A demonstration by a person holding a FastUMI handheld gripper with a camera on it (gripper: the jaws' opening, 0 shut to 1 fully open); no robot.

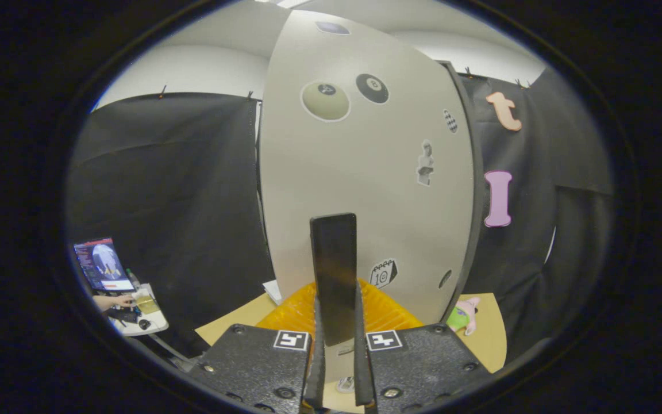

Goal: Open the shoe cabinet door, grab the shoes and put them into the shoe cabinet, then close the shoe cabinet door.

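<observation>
Your gripper has its fingers closed on the dark upright handle of the shoe cabinet door, which stands straight ahead, its long axis vertical. The pale door (dotted with stickers) rises just beyond the fingers, over an orange shoe rack on the worktop.

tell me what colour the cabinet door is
Pale grey with stickers on it, clearest in the gripper view: the cabinet door. The gripper is shut on its handle.
</observation>
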